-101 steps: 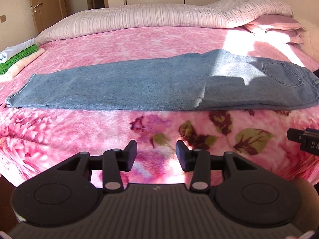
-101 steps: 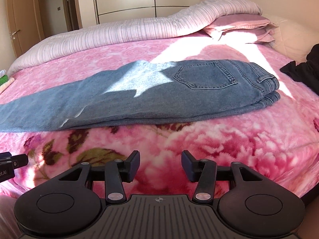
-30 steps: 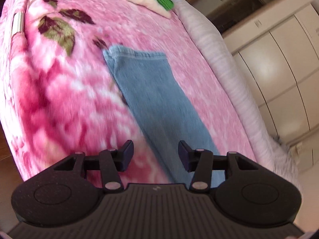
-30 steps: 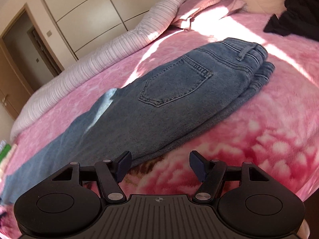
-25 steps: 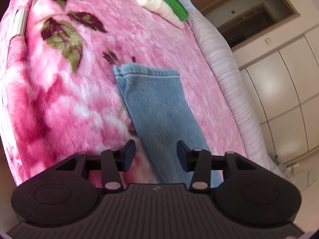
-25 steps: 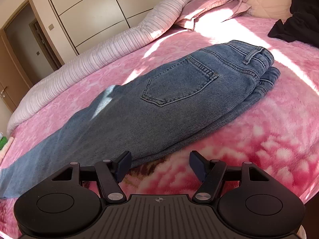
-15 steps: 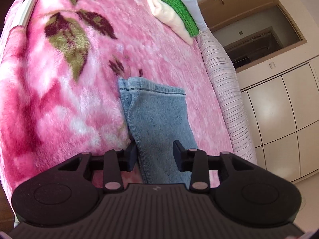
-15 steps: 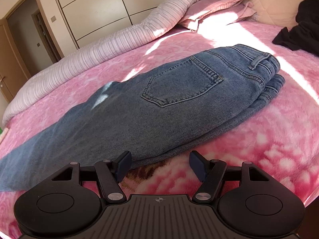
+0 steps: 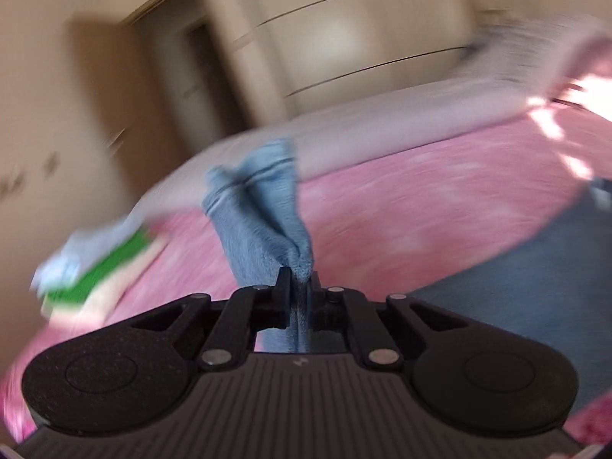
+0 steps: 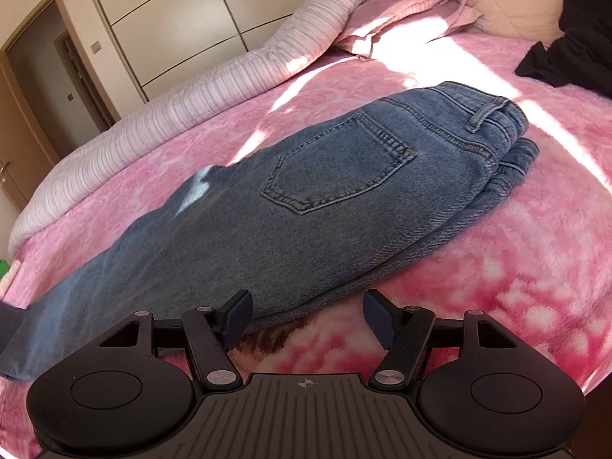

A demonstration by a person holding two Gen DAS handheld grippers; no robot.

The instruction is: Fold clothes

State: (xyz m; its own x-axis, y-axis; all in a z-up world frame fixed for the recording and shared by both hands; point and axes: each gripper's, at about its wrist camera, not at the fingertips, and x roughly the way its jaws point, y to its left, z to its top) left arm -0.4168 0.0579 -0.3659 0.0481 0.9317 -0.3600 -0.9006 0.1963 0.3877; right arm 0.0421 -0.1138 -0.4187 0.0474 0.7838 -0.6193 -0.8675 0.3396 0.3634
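**A:** Starting on our left: what has changed there?

**B:** A second ago our left gripper stood spread above the leg end of the jeans, which lay flat on the pink blanket. Now its jaws are closing with the denim between them, and the cloth bunches up out of the fingertips, lifted clear of the bed. The whole left view is smeared, so we are swinging fast.

**A:** And the folded stack of green and pale cloths?

**B:** It sits at the bed's left edge, apart from the jeans, untouched.

**A:** Over to our right, then.

**B:** Hardly any change. Our right gripper hovers with jaws spread wide, nothing between them, just above the near edge of the jeans below the back pocket. The waistband lies flat towards the right, near the black garment.

**A:** What does that mean for the fold?

**B:** We judge the legs are being carried over towards the waist, the first crosswise fold. The right gripper seems placed to steady the seat end.
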